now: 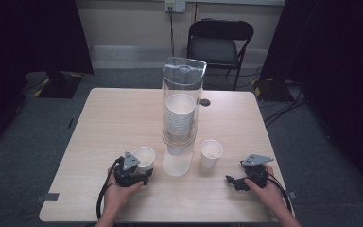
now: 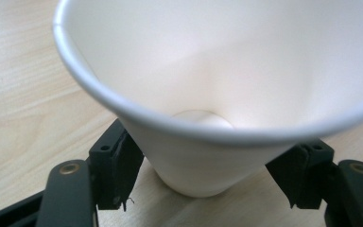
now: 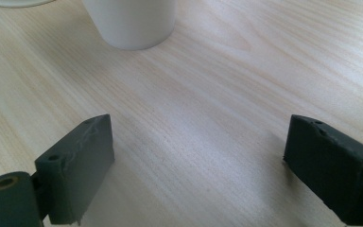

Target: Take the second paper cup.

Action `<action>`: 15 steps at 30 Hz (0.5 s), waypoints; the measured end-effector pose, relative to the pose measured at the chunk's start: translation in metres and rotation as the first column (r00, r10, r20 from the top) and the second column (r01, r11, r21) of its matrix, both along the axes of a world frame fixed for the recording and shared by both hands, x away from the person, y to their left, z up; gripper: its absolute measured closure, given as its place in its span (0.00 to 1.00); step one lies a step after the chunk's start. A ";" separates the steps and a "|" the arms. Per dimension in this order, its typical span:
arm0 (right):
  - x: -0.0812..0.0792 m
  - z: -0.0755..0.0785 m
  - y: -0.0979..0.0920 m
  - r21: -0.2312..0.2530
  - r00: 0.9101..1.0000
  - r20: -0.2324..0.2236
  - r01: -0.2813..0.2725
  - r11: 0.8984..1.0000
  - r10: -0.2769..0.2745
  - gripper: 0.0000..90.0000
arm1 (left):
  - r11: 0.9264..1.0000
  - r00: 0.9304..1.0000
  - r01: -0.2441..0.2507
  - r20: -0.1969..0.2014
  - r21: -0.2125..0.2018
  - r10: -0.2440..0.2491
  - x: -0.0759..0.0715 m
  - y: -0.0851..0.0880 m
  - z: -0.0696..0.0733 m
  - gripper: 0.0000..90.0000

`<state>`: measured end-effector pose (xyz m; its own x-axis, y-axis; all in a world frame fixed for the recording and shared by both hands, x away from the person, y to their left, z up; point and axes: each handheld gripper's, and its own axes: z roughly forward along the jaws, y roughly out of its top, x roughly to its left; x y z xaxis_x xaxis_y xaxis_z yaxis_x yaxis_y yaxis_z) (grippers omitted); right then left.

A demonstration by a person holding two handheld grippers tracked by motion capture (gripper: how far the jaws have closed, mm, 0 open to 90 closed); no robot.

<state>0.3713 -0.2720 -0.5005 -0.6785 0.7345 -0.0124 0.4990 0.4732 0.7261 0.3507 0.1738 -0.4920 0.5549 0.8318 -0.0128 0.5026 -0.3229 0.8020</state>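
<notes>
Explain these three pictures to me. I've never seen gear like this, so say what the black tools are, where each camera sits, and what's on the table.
There is no robot here. A person holds a hand-worked gripper in each hand, each with two black jaws. The high view looks down from above the table. The other two come from cameras riding on the grippers, looking along the jaws.

On the table stands a clear dispenser holding a stack of paper cups. Two loose cups stand in front of it.

The left gripper has its jaws on either side of the left cup, seemingly not pressing it yet. The right gripper is open over bare wood, the right cup ahead of it.
</notes>
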 end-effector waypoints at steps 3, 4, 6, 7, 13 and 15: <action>0.000 0.000 0.000 0.000 1.000 0.000 0.000 1.000 0.000 0.10 | 1.000 1.000 -0.006 0.000 -0.002 0.006 0.002 0.002 0.000 0.35; 0.000 0.000 0.000 0.000 1.000 0.000 0.000 1.000 0.000 0.10 | 1.000 1.000 -0.010 -0.004 -0.004 0.010 0.002 0.002 -0.001 0.34; 0.000 0.000 0.000 0.000 1.000 0.000 0.000 1.000 0.000 0.09 | 1.000 1.000 -0.003 -0.018 0.007 0.003 0.002 0.003 -0.002 0.31; 0.000 0.000 0.000 0.000 1.000 0.000 0.000 1.000 0.000 0.10 | 1.000 1.000 -0.004 -0.023 0.003 0.004 0.002 0.003 -0.003 0.28; 0.000 0.000 0.000 0.000 1.000 0.000 0.000 1.000 0.000 0.10 | 1.000 0.999 0.003 -0.047 -0.003 -0.003 -0.002 0.012 -0.002 0.25; 0.000 0.000 0.000 0.000 1.000 0.001 -0.001 1.000 0.001 0.10 | 1.000 0.998 0.001 -0.057 0.001 -0.001 -0.004 0.015 0.000 0.24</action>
